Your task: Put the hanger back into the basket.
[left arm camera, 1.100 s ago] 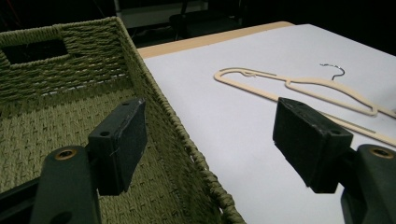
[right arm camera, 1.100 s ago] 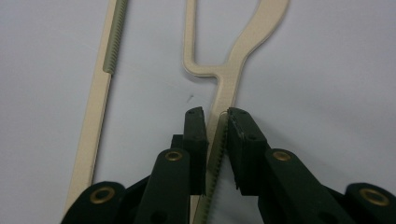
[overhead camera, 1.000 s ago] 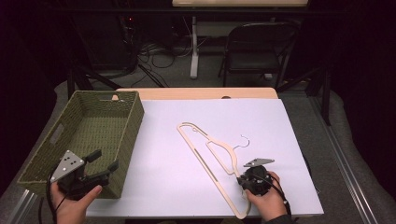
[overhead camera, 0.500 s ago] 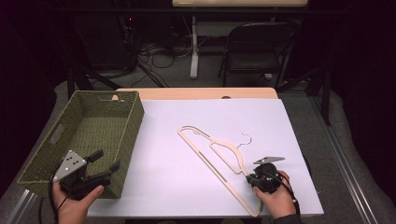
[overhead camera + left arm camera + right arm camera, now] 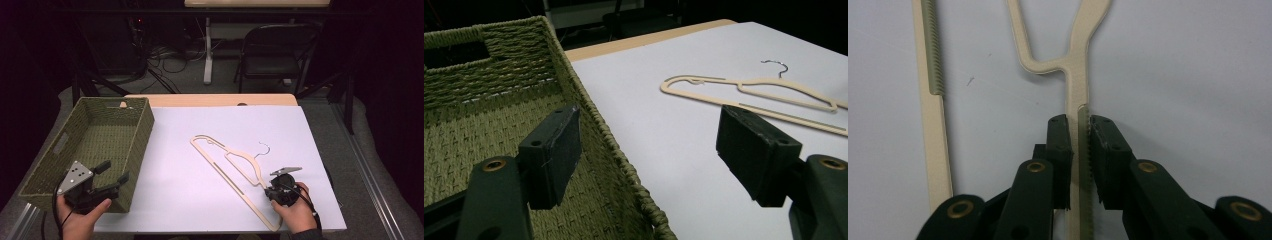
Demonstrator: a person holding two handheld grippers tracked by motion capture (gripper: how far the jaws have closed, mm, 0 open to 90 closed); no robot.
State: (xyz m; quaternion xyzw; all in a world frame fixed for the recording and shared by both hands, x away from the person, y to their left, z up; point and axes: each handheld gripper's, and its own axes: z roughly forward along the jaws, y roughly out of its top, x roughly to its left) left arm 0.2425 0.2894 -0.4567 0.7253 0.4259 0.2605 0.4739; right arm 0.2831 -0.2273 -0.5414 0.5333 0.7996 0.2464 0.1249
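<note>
A cream plastic hanger (image 5: pixel 235 154) with a metal hook lies flat on the white sheet, right of centre. My right gripper (image 5: pixel 269 189) sits at its near right arm, and the jaws are shut on that ribbed arm (image 5: pixel 1075 75), one on each side. My left gripper (image 5: pixel 114 172) hovers at the near right corner of a green woven basket (image 5: pixel 145 125). It is open with nothing between its fingers, and the basket's right wall (image 5: pixel 594 125) runs below the gap. Farther off in the left gripper view lies the hanger (image 5: pixel 774 85).
The basket takes up the table's left side. A white sheet (image 5: pixel 240 120) covers the rest, with a wooden strip at the far edge. Behind the table stand a dark folding chair (image 5: pixel 275 50), floor cables and a stand leg.
My right gripper has moved right and toward the near edge, dragging the hanger's near end with it. The left gripper has stayed in place.
</note>
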